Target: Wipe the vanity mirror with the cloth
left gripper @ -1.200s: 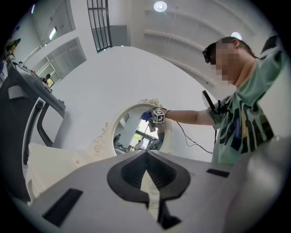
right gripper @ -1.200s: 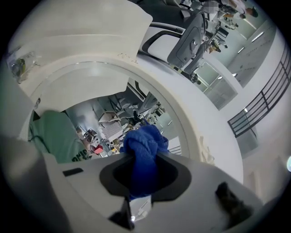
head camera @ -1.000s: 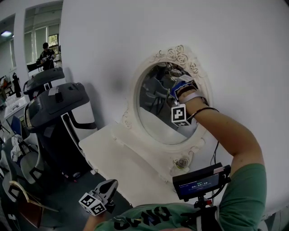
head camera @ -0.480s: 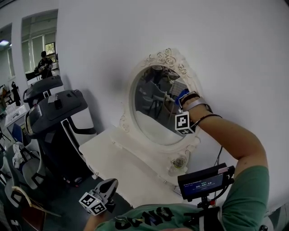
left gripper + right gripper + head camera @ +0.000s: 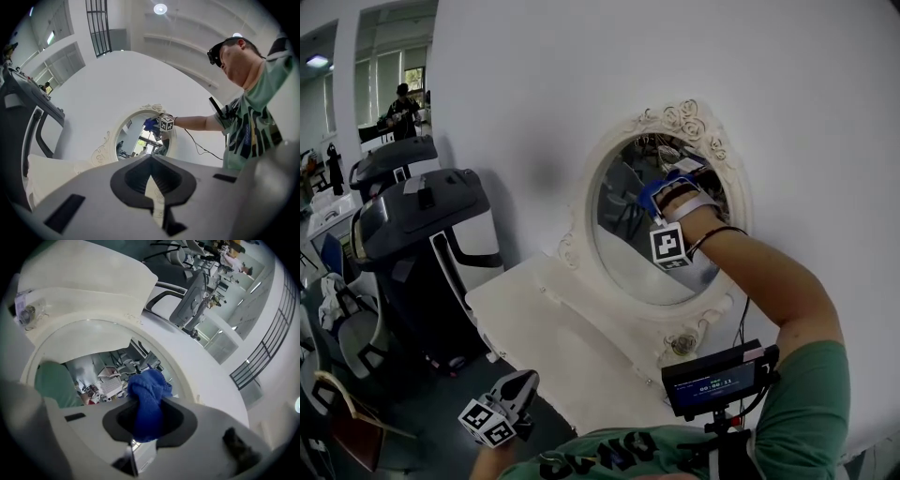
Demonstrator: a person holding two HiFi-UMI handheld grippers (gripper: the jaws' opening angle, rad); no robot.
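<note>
Mirror (image 5: 623, 253): an oval glass in a white scrolled frame, hung on the white wall, sitting right of centre in the head view. The cloth (image 5: 653, 196) is blue and bunched, and it is pressed against the glass in the upper right part of the oval. The right gripper (image 5: 664, 190) has it pinched between closed jaws. In the right gripper view the blue wad fills the hollow between them and bulges out past the tips onto the glass. The person's bare forearm reaches up from the lower right of the frame and crosses in front of the mirror's right edge.

The left gripper (image 5: 523, 382) hangs low at the bottom of the head view, left of centre, well apart from the mirror. Its jaws are drawn together with the tips meeting, and nothing sits between them.

Below the mirror a white vanity top (image 5: 553, 323) slopes down toward lower centre, and its surface is bare. A small clear thing (image 5: 680, 344) sits at the foot of the frame; I cannot tell what it is. A dark device with a lit screen (image 5: 715, 382) juts out at lower right, near the person's green shirt.

A grey treadmill (image 5: 412, 220) stands just left of the vanity. Chairs (image 5: 347, 337) crowd the lower left edge. A person (image 5: 400, 108) stands far off in the upper left corner. The glass reflects office chairs and desks.
</note>
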